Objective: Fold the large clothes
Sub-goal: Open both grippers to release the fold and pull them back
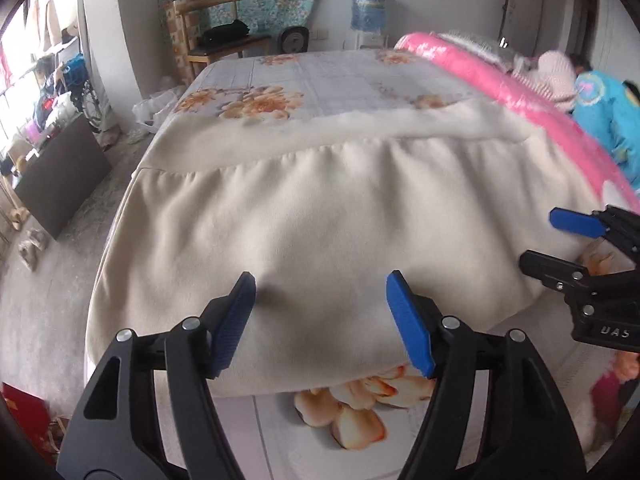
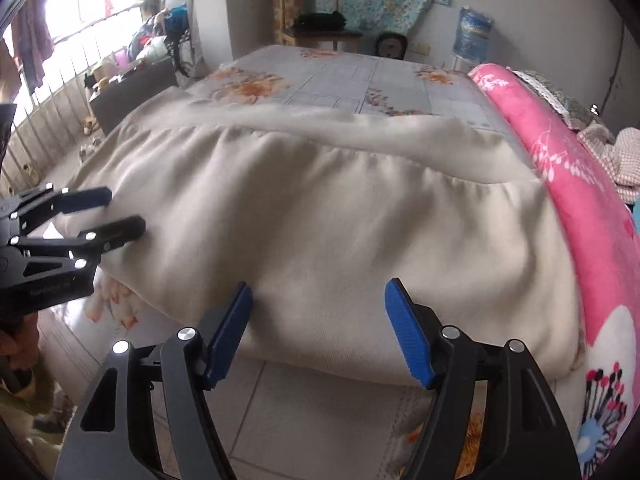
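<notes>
Cream garment [image 1: 320, 208] folded, its under layers hidden by the fold

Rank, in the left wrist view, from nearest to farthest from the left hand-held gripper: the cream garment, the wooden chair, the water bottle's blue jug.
From the left hand-held gripper:
1. Cream garment, spread on the bed right beyond its open fingertips.
2. Wooden chair, past the bed's far end, upper left.
3. Blue jug, against the back wall, upper right of centre; only slightly farther than the chair.
</notes>
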`<state>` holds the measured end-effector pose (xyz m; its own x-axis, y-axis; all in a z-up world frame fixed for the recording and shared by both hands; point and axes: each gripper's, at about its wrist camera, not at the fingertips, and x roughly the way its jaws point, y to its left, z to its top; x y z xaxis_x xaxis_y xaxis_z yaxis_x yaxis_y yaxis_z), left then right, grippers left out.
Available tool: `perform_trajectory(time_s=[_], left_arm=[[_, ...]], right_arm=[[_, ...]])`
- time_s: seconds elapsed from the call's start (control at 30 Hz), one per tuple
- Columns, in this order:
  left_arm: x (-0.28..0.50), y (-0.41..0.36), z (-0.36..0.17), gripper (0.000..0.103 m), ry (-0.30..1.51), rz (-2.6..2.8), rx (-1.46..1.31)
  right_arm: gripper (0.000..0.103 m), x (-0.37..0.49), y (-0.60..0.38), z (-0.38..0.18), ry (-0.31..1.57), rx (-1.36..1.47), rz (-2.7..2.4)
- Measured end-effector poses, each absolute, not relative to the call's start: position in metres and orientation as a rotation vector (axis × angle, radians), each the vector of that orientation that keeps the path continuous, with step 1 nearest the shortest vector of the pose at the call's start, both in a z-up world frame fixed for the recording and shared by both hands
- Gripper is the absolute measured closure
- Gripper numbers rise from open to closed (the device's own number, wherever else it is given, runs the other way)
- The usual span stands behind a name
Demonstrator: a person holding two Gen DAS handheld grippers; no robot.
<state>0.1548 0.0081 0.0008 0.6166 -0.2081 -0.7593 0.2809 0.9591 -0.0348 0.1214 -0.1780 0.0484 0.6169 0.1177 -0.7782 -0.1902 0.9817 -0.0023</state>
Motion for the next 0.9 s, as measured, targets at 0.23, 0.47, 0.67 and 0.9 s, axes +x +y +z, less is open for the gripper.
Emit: perform_trajectory(time_s=[0.23, 0.47, 0.67, 0.9], left_arm=[[0.145, 0.001, -0.017, 0.018, 0.838, -0.241, 0.136], [0.124, 0.037, 0.007, 0.017, 0.8, -0.165, 0.069], [0.132, 0.055, -0.013, 0.016, 0.868, -0.136, 0.002], [0.125, 0.071, -0.009, 0.016, 0.867, -0.118, -0.069]], right_arm=[[0.027, 0.118, -0.145, 0.03, 0.87, -0.122, 0.252], [0.027, 0.098, -0.194, 0.058, 0.803, -0.083, 0.126], [0.024, 0.089, -0.245, 0.025, 0.864, 0.023, 0.067], [0.024, 0.06, -0.275, 0.044, 0.81, 0.098, -0.022]])
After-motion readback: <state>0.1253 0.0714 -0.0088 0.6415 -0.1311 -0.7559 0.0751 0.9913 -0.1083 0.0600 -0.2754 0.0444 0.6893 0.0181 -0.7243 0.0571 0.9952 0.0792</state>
